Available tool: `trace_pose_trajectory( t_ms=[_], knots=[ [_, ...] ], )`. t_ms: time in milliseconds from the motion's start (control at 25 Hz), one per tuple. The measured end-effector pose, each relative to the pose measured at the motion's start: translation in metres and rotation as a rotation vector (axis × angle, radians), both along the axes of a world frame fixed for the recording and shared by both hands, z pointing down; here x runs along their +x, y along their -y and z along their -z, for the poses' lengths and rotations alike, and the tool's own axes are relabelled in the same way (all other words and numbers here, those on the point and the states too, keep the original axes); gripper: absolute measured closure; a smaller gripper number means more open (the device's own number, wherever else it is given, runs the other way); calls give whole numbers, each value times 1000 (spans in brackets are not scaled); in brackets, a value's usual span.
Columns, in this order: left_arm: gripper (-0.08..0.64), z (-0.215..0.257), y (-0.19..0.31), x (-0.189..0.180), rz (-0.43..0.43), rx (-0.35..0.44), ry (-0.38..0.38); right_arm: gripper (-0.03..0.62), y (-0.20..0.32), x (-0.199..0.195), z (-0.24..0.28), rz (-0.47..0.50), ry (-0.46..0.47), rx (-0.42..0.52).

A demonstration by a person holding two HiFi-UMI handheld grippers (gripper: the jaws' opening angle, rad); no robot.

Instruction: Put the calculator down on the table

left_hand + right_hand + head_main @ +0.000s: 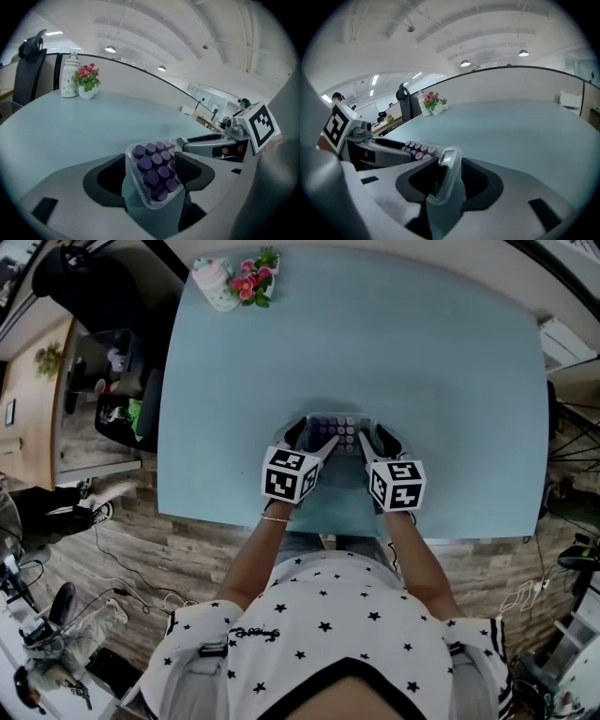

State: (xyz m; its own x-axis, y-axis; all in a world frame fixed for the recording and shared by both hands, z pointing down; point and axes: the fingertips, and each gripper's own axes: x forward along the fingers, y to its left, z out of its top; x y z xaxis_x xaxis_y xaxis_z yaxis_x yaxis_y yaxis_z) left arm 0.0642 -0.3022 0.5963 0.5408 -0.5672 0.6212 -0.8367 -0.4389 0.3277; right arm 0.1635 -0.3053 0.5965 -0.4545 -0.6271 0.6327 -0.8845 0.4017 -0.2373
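A clear-cased calculator (337,430) with round purple keys is low over the pale blue table (431,381), near its front edge; whether it touches the top is unclear. My left gripper (311,435) is shut on its key end. In the left gripper view the calculator (157,171) sits tilted between the black pads. My right gripper (375,439) has the display end (445,171) between its pads. The jaws stand wide, and the case leans loosely in the gap rather than being squeezed.
A small pot of pink flowers (255,279) and a white patterned bottle (214,282) stand at the table's far left corner. A dark chair (127,404) is beside the table's left edge. Cables lie on the wooden floor (141,549).
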Motion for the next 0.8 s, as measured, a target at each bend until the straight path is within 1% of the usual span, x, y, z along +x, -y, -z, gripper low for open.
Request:
trace_pose_trajectory(
  t_ms=[120, 320, 440, 560, 680, 800],
  knots=[
    [229, -1, 0, -1, 7, -15, 2, 456, 0, -1, -2, 6, -12, -5],
    [227, -3, -1, -1, 21, -18, 21, 455, -1, -1, -4, 3, -13, -4],
    [227, -3, 0, -4, 20, -12, 16, 453, 1, -2, -3, -4, -15, 2],
    [228, 1, -2, -7, 18, -5, 3, 432, 2, 1, 3, -16, -10, 19],
    [229, 11, -4, -12, 39, 18, -13, 428, 2, 7, 14, -42, 24, 43],
    [229, 29, -3, -15, 60, 56, -51, 428, 2, 8, 31, -63, 78, 68]
  ],
)
